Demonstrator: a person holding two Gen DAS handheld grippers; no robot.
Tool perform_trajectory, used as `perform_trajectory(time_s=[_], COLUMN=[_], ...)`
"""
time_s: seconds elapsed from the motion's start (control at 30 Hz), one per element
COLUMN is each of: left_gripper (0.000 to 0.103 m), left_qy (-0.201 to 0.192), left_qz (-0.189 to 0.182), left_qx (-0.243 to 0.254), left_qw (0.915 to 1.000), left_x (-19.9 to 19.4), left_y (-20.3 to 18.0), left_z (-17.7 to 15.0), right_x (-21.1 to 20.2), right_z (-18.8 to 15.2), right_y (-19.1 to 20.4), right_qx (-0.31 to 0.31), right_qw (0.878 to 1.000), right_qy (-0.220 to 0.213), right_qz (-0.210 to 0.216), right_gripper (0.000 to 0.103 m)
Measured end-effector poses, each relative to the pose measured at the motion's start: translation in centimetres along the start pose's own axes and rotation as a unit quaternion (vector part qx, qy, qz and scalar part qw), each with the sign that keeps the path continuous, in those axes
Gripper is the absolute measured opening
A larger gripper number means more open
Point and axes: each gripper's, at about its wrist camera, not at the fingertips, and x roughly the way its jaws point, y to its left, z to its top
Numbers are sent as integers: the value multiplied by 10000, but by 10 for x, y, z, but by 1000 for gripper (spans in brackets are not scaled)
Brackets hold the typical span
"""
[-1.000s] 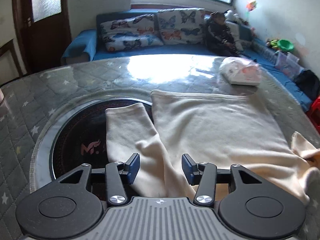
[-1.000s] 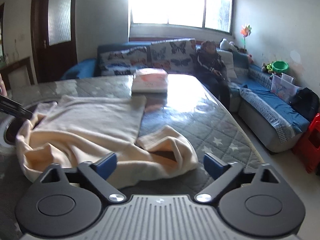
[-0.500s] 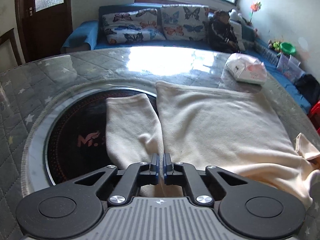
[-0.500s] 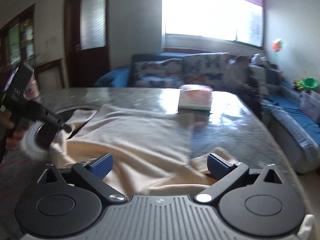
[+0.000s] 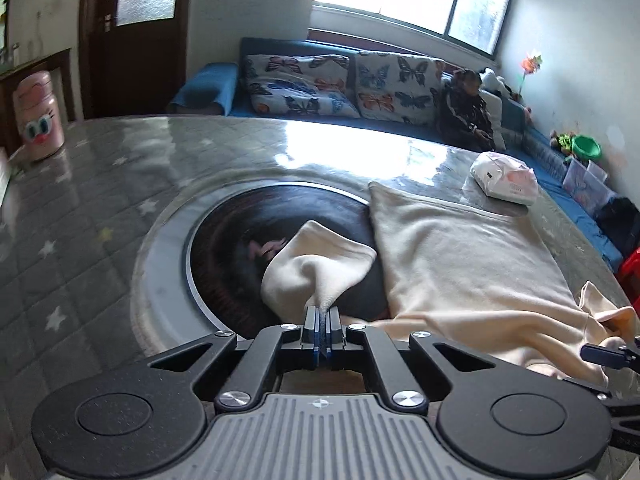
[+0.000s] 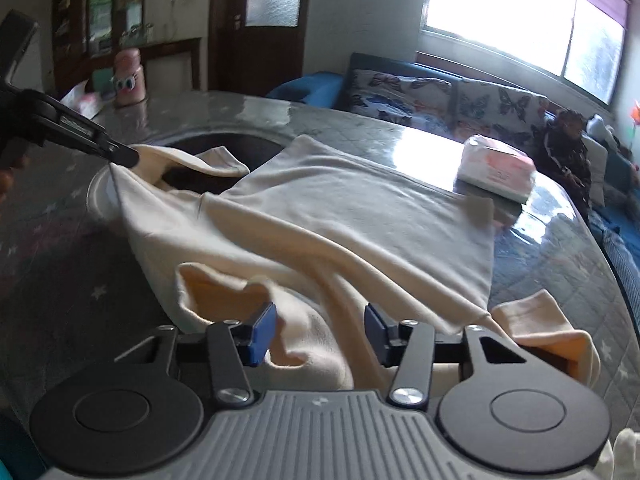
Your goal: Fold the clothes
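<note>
A cream long-sleeved top (image 5: 460, 256) lies spread on the grey quilted table (image 5: 100, 184). My left gripper (image 5: 321, 334) is shut on its left sleeve (image 5: 320, 264) and holds it lifted above the dark round inset. In the right wrist view the left gripper (image 6: 120, 154) shows at the left, pinching the same sleeve (image 6: 188, 160). My right gripper (image 6: 316, 332) is open, its jaws on either side of a bunched fold of the top (image 6: 360, 216) near the front edge. Its fingertip (image 5: 600, 354) shows at the right of the left wrist view.
A tissue pack (image 5: 504, 176) lies on the far right of the table, also in the right wrist view (image 6: 496, 168). A pink canister (image 5: 38, 120) stands at the far left. A dark round inset (image 5: 240, 240) sits mid-table. A person sits on the blue sofa (image 5: 464, 112) behind.
My left gripper closed on the sleeve and lifted it off the table. My right gripper moved in over the bunched near edge and narrowed its opening.
</note>
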Motion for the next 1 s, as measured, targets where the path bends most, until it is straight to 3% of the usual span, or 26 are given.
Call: perform_trajectory(time_s=[0.27,0.47,0.57,0.63,0.7,0.8,0.93,1.0], left_gripper=[3,8,10,16,19,32,33,33], left_qy=[85,79,-33,-102,-110,-76,105,196], left_qz=[214,307,-38,-407,-799,-1345,-1663,-1610], left_qx=[-88,227,586,955,1347,1876,2313,2394], left_qw=[9997,9992,9983,9945,9876,9730,9585,9573], left_x=[-5,-13,-28,-37,-40,-40,-25,-13], left_y=[19,14,-5,-27,-53,-91,-125,-131], left_z=[-18,-20,-23,-27,-32,-42,-53,-55], right_x=[7,1,-2,-3,-2,-4,-8,-8], right_z=[-2,-9,-10,-11,-12,-14,-15,-15], right_y=[16,15,13,10,9,9,7,7], right_qx=[-396,-385,-343,-257,-228,-179,-162,-168], right_qw=[9990,9989,9991,9992,9992,9993,9994,9994], right_qy=[213,264,257,290,315,312,292,303], right_qz=[67,52,-38,-62,-53,-45,-49,-41], right_gripper=[36,28,23,21,20,18,17,17])
